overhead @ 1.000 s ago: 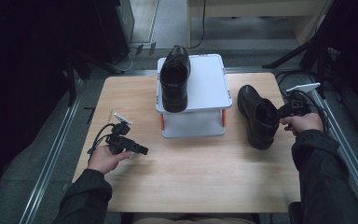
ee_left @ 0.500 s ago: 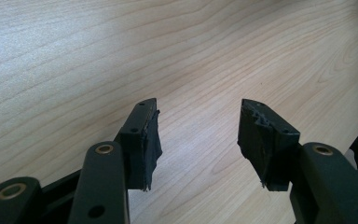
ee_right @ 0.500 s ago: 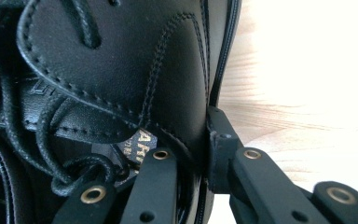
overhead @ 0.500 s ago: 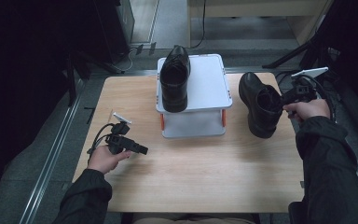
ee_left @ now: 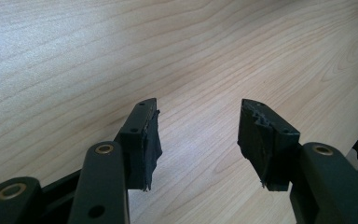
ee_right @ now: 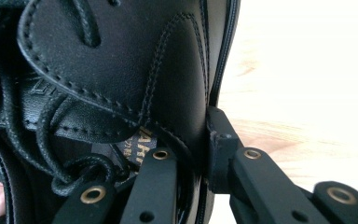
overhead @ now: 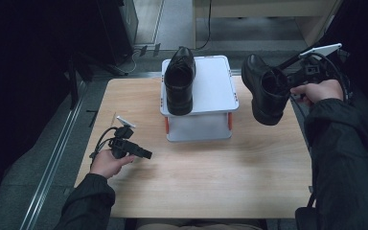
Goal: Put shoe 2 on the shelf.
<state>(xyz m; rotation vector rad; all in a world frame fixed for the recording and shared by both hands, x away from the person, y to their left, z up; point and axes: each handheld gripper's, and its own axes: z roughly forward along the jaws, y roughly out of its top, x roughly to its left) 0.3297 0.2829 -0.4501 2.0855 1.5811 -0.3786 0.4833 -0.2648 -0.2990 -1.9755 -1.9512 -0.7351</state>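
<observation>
The near half of the wooden worktop (overhead: 211, 177) lies bare. A white stand (overhead: 213, 88) at its far middle carries one black shoe (overhead: 179, 81). The right gripper (overhead: 287, 79) pinches a second black shoe (overhead: 264, 93) by its collar, lifted beside the stand. The left gripper (overhead: 143, 153) rests low, jaws spread.

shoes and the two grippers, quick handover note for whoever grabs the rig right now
Right gripper: shut on the side wall of the second shoe, one of the fingers inside its opening, held in the air right of the white stand.
Left gripper: open, holding nothing, low over the table at front left.
First shoe: lies on the stand's left half.
Done: one shoe placed, second lifted.
Left, likely: set the second shoe on the stand's bare right half.
</observation>
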